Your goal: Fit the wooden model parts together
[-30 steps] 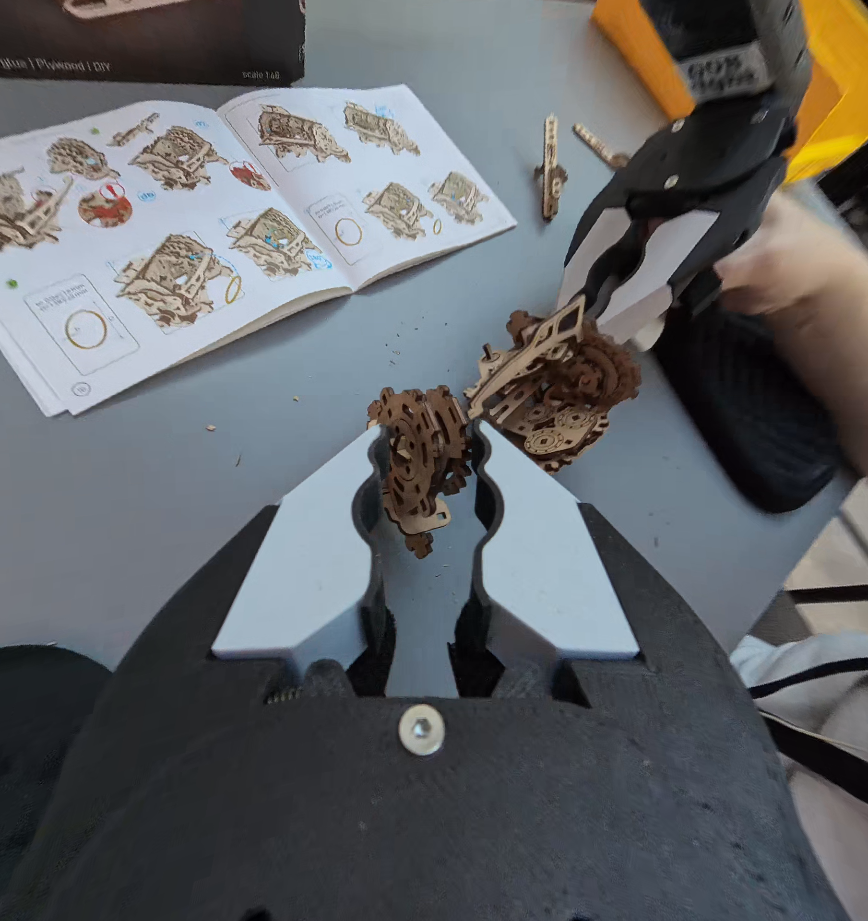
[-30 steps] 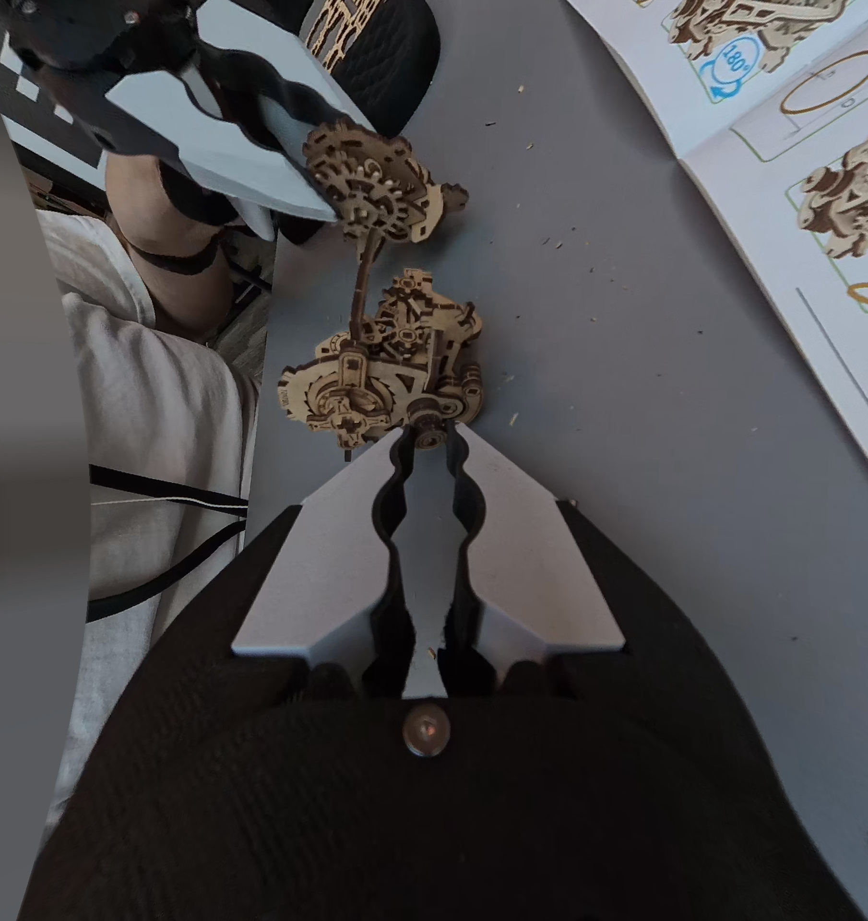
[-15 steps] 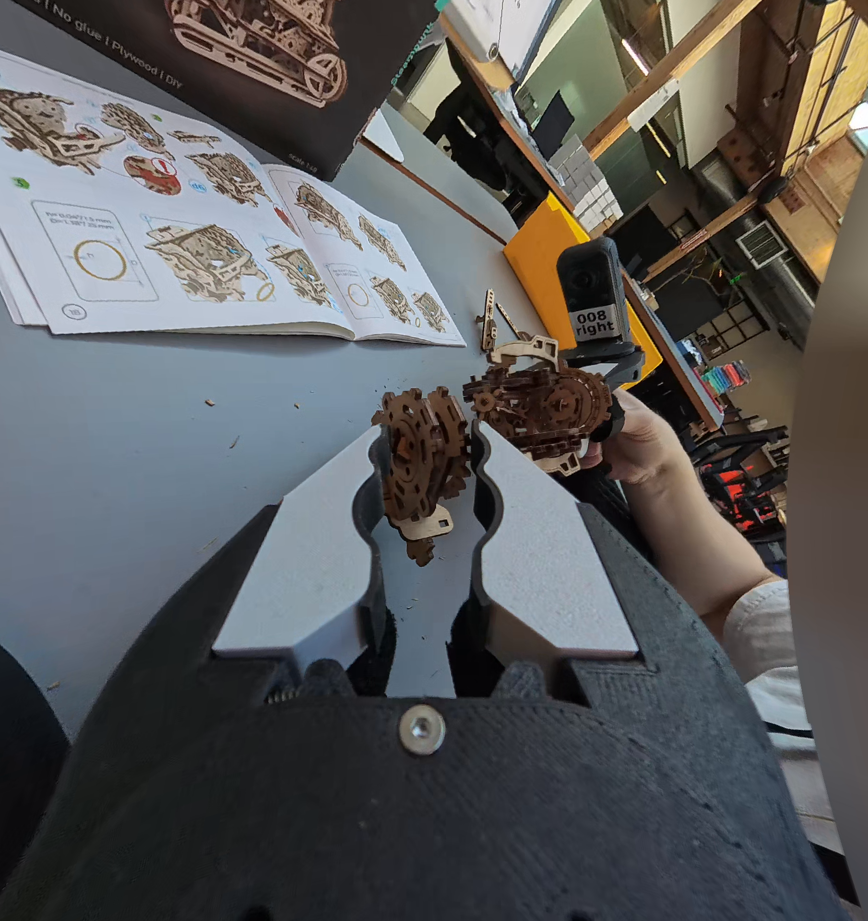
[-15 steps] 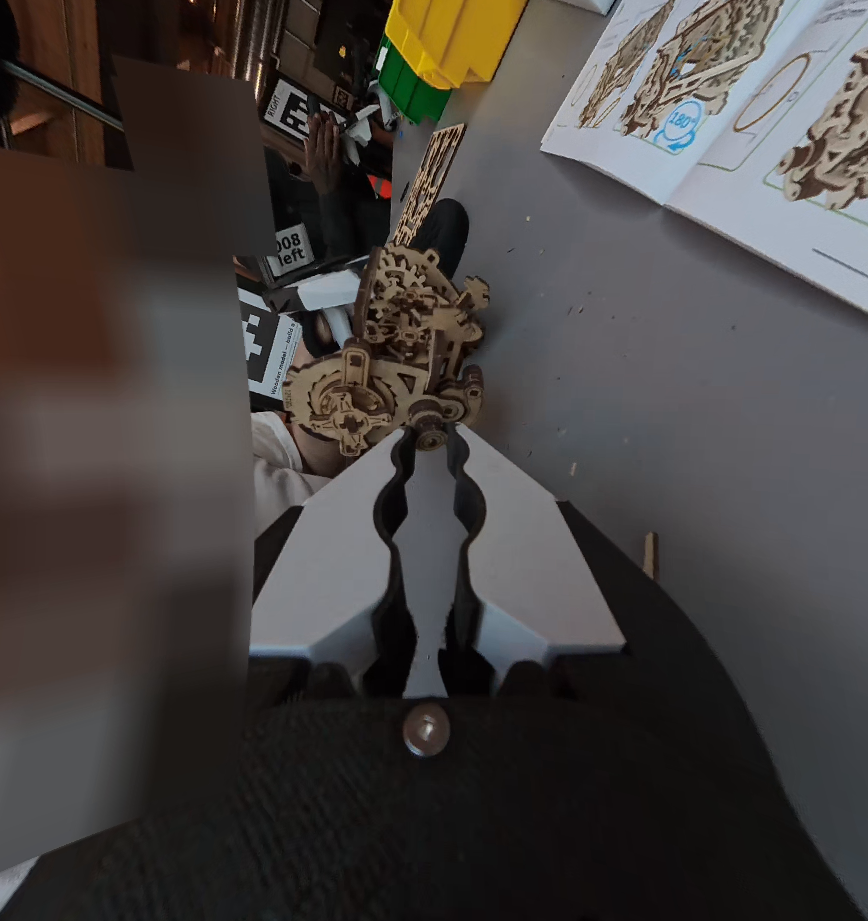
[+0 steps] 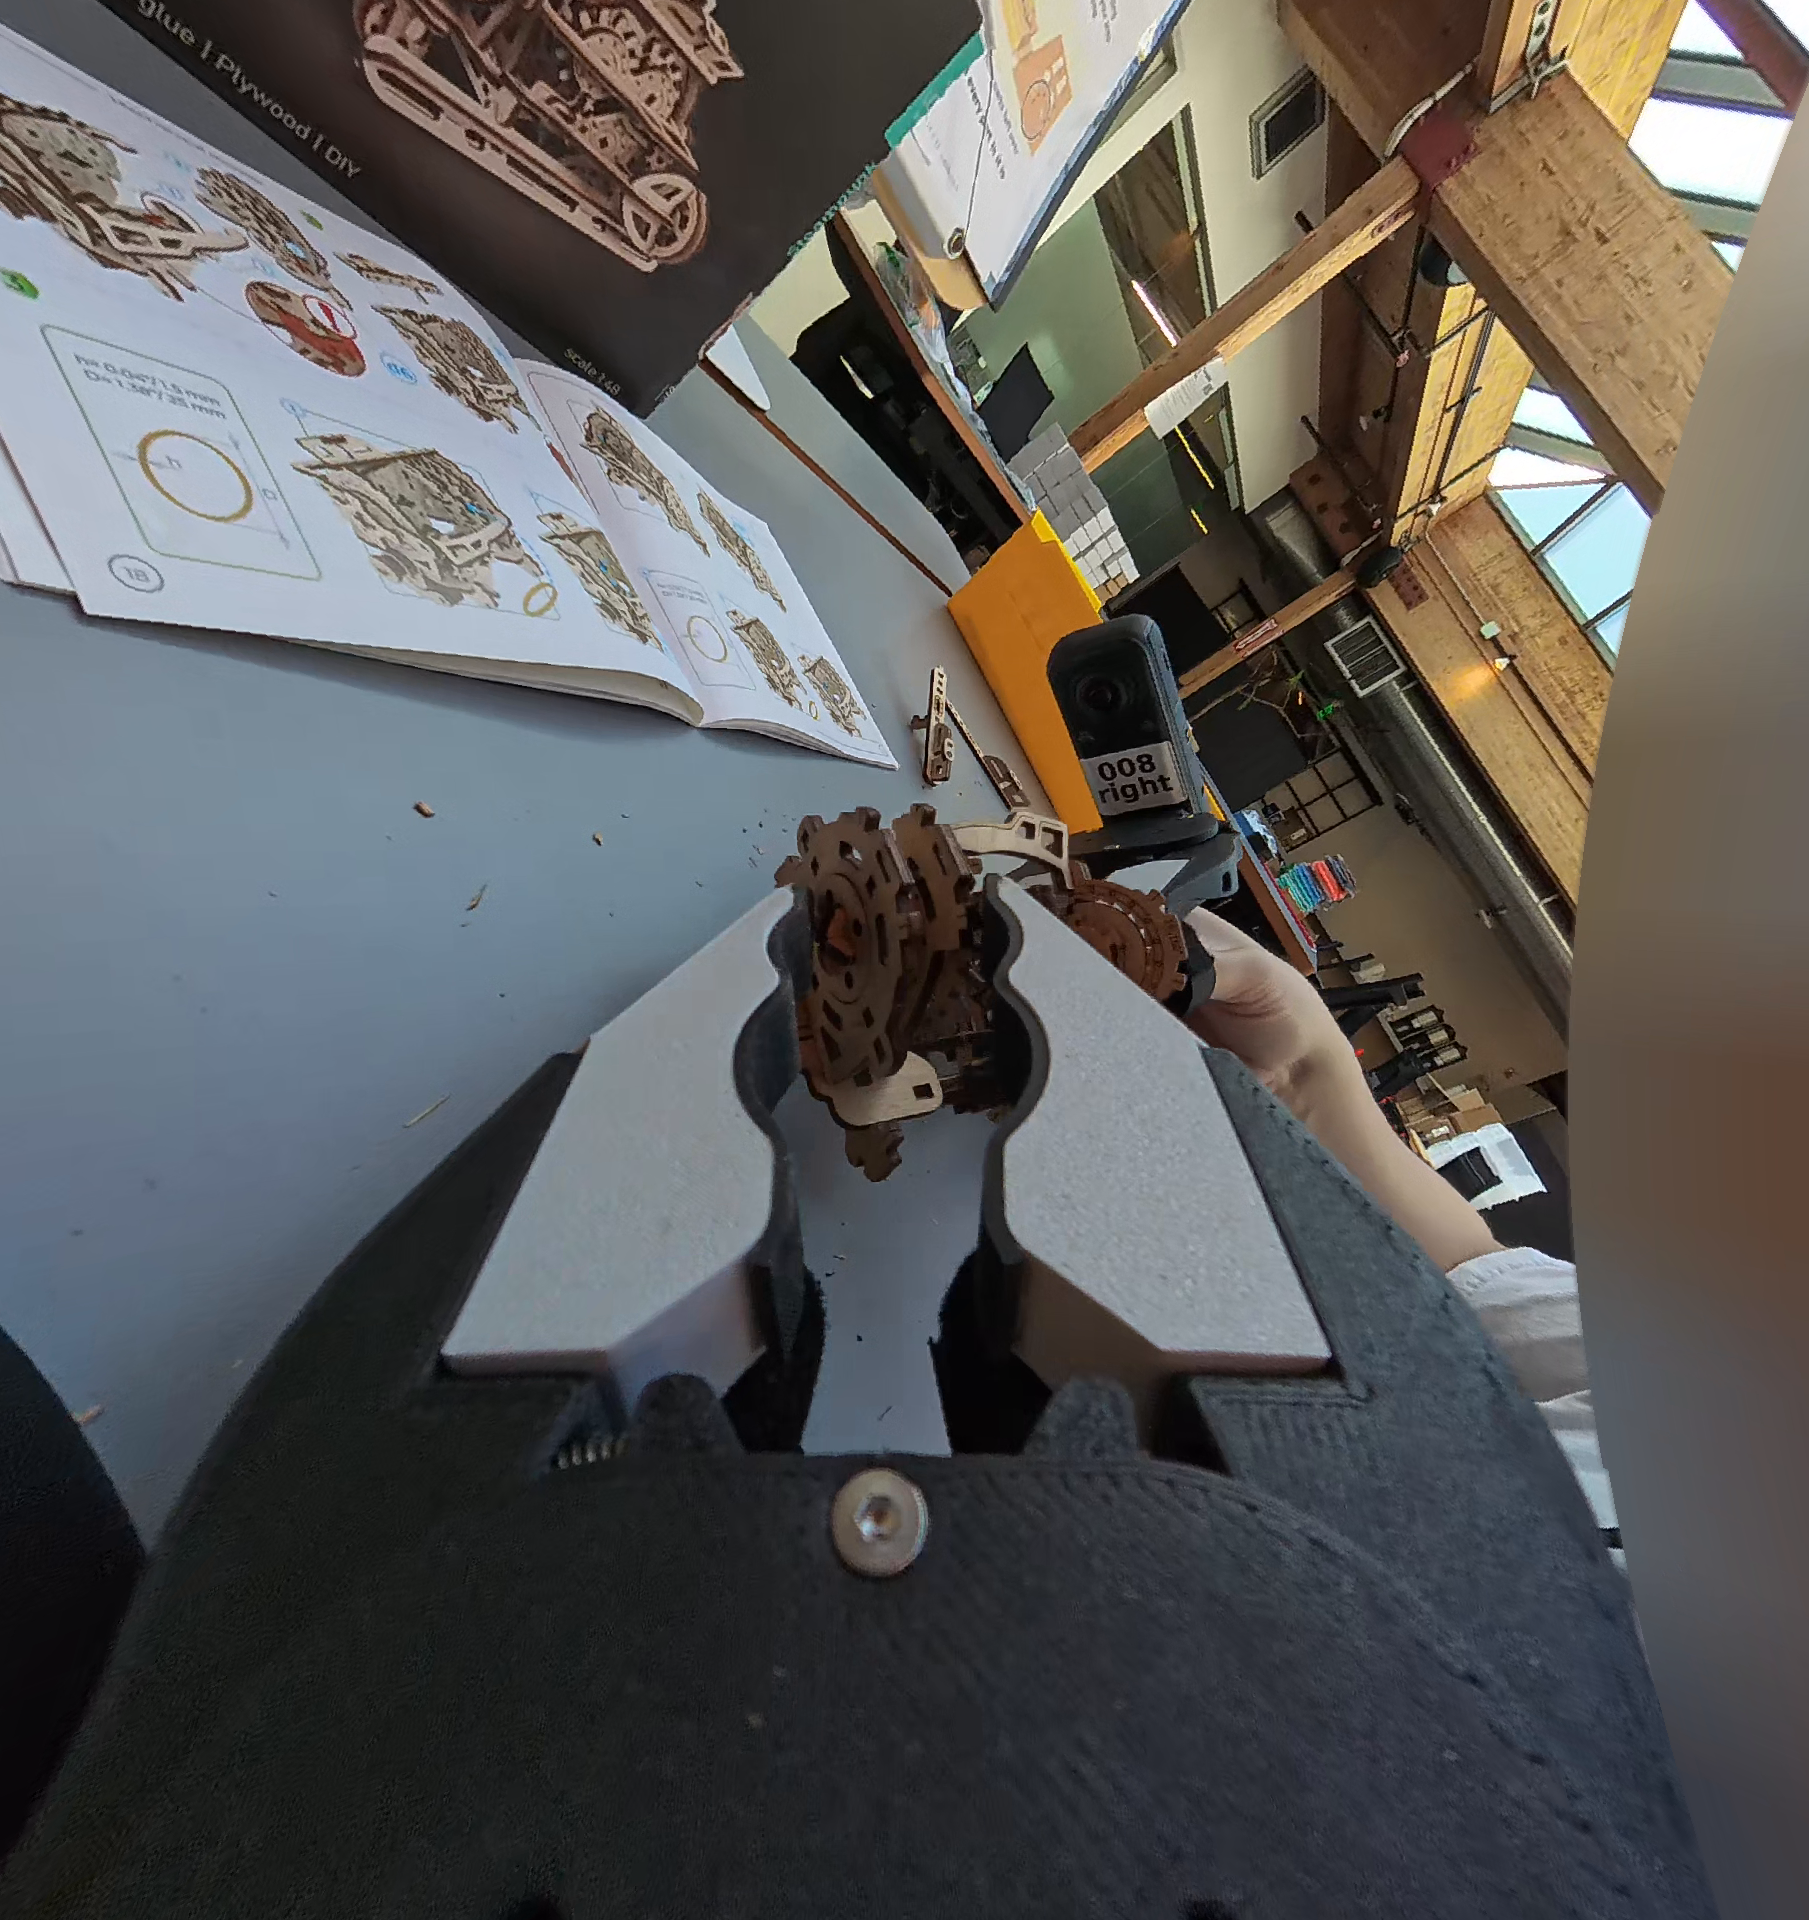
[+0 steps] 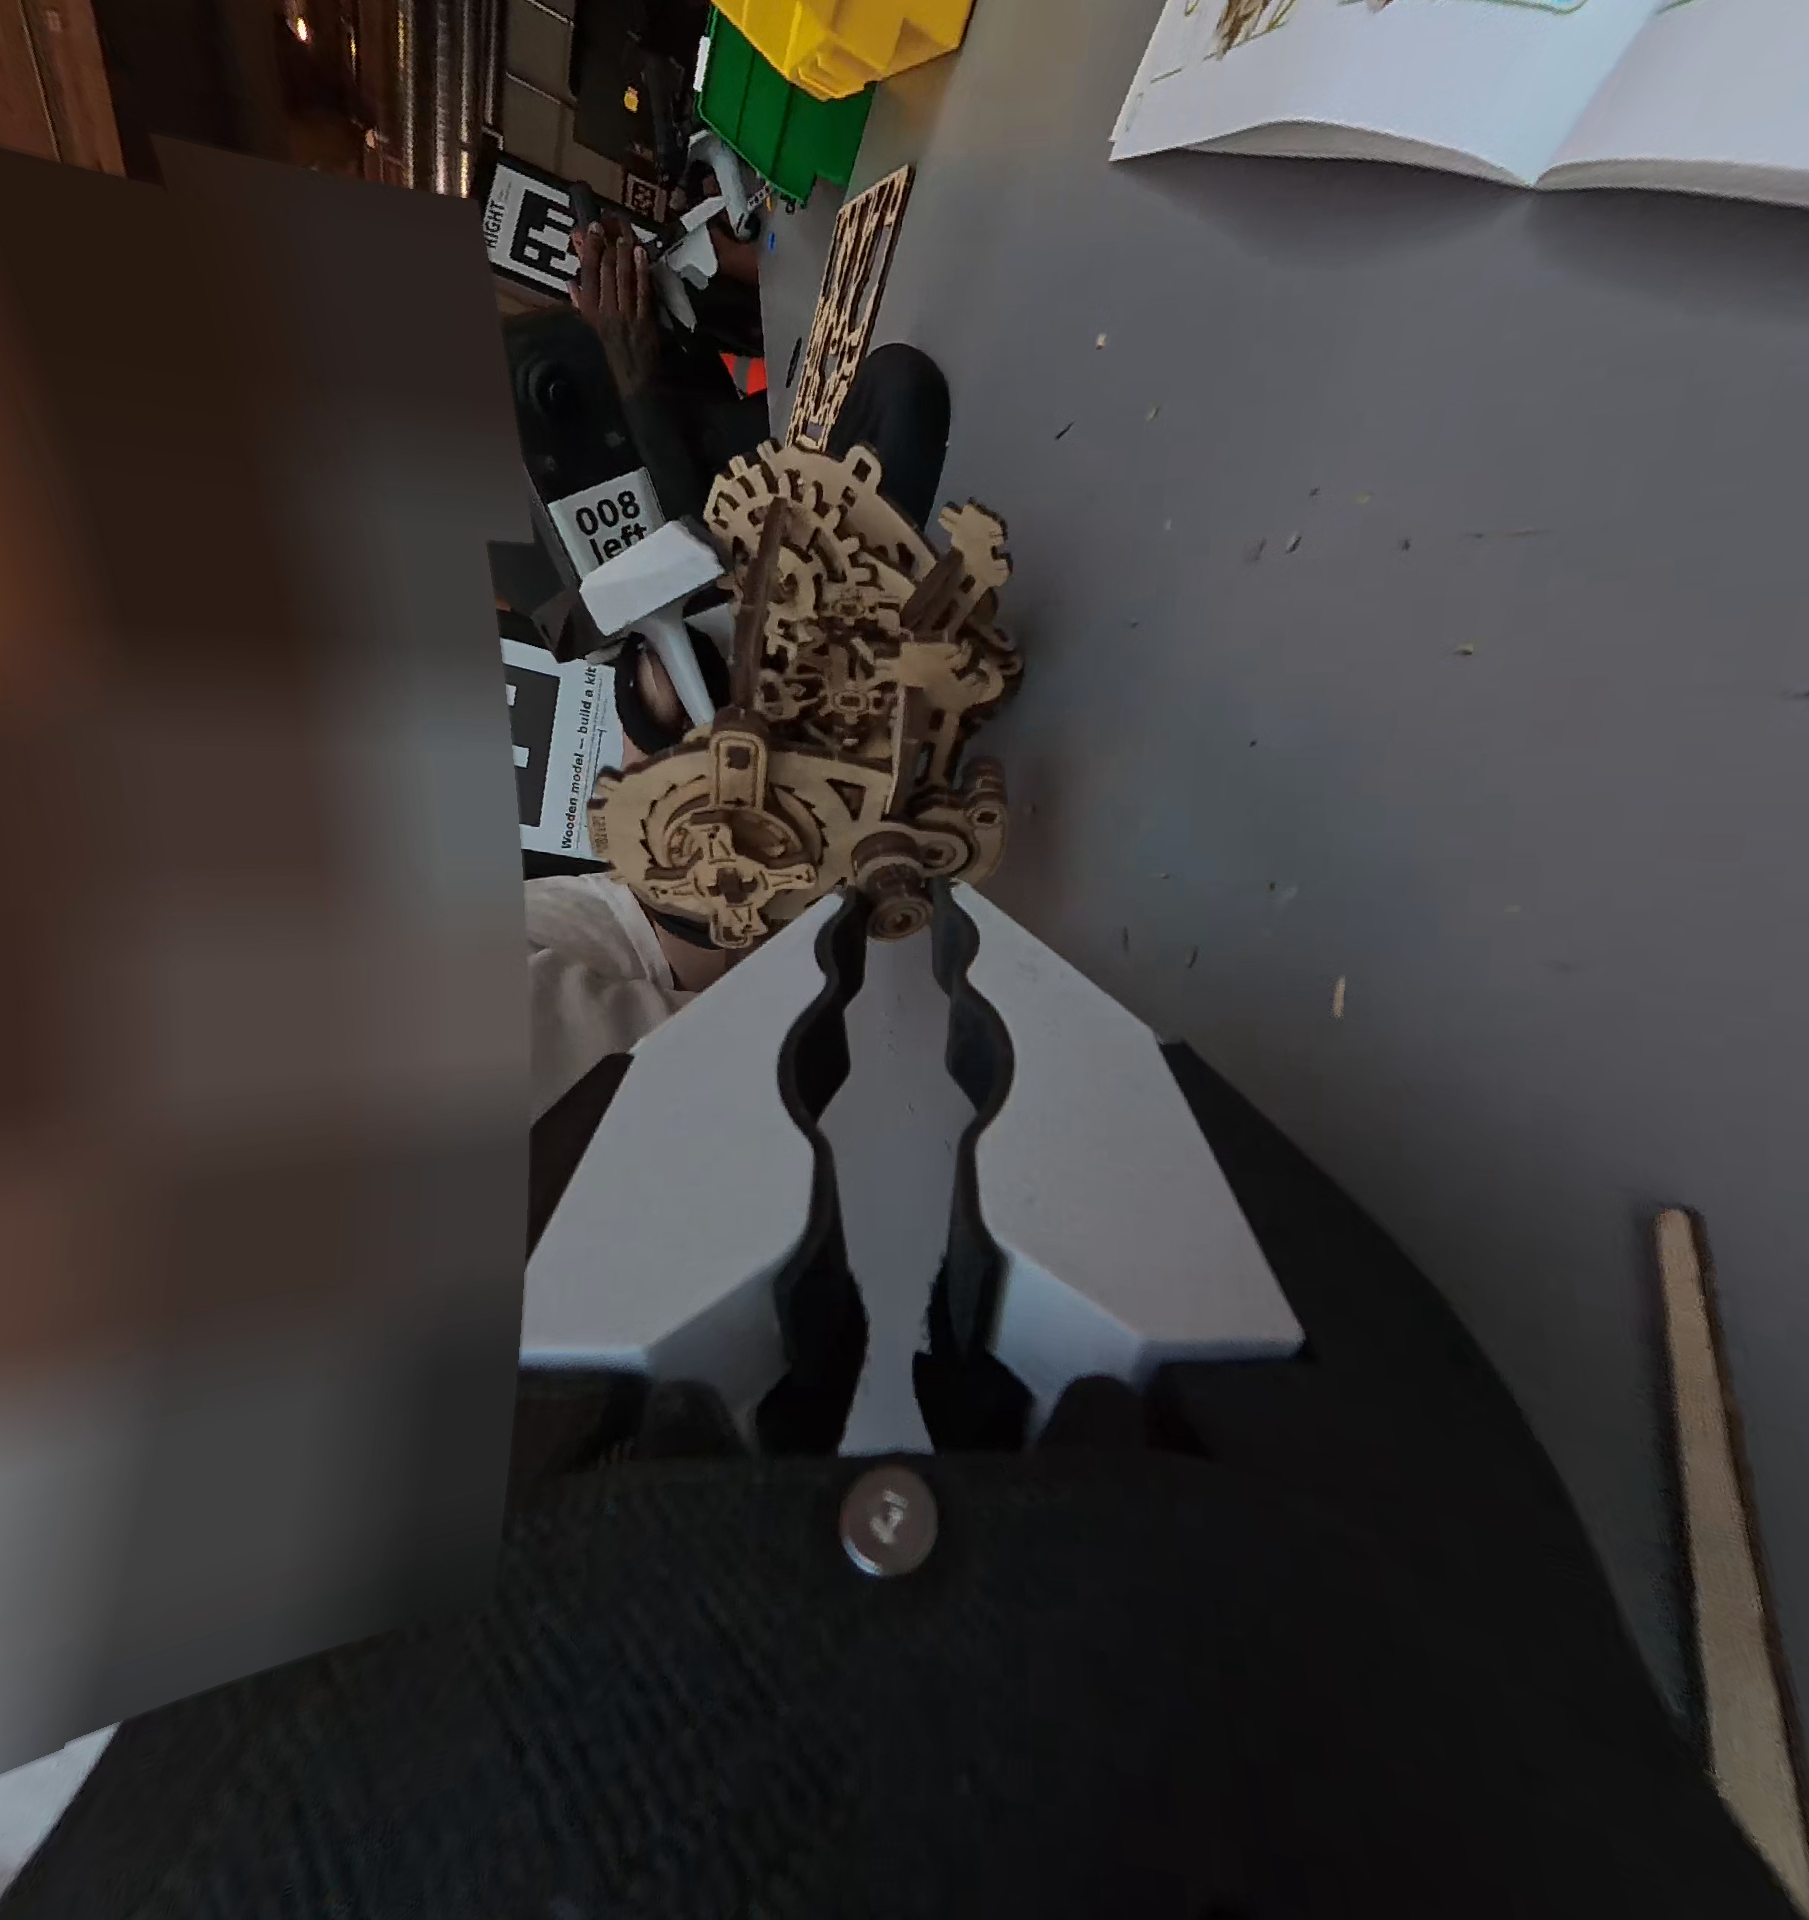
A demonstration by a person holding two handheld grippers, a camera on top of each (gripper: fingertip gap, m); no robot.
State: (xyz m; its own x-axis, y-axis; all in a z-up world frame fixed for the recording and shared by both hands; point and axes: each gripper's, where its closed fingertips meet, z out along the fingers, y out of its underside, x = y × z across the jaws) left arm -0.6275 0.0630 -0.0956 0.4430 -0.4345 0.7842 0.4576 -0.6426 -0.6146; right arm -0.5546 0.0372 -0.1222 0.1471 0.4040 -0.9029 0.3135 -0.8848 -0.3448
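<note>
Left wrist view shows my left hand-held gripper [image 5: 895, 925] clamped on a dark gear cluster [image 5: 879, 997], its fingers pressed against both sides of the stacked cogs, all of it lifted clear of the grey surface [image 5: 256, 987]. Just beyond it my right hand-held gripper [image 5: 1139, 894] brings the larger wooden assembly [image 5: 1108, 925] up close; from here the two pieces overlap, but I cannot tell whether they already touch. Right wrist view gives me the other side: the right hand-held gripper [image 6: 895, 904] is closed on a small round hub at the bottom of the wooden assembly [image 6: 806, 790], and the gear cluster [image 6: 827, 582] sits right behind it, held by the left hand-held gripper [image 6: 671, 623], whose white fingers come in from the left. Both pieces are in the air, beside the edge of the surface [image 6: 1399, 727]. I judge the task well along: each part is itself a finished sub-build of many gears, and they are now lined up against each other, but I see no clear sign that any tab has seated. What is left is the actual joining push, and probably more. An open instruction booklet [image 5: 360, 468] lies on the surface with the dark kit box [image 5: 567, 156] behind it, a few loose wooden pieces [image 5: 941, 727] rest near a yellow bin [image 5: 1025, 623], and a punched plywood sheet [image 6: 848, 301] stands farther off.
</note>
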